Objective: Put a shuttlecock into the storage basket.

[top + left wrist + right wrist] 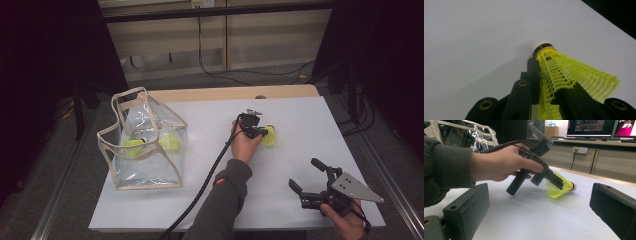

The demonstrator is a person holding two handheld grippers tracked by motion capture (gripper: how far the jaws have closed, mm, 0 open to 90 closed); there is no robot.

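Note:
A yellow shuttlecock [270,136] with a white cork tip lies on its side on the white table [300,110], right of centre. My left gripper [261,133] is shut on its mesh skirt. In the left gripper view the black jaws pinch the yellow skirt [574,75], with the cork tip pointing away over the table. The right gripper view shows the same shuttlecock [565,188] in the left gripper [557,182], held by a hand in a grey sleeve. My right gripper [305,173] stands open near the table's front right corner, nothing between its jaws.
A clear plastic bag [120,170] with beige trim stands open at the table's left, with two more yellow shuttlecocks [134,147] inside. The left gripper's cable [210,175] trails along the forearm toward the front edge. Dark floor surrounds the table.

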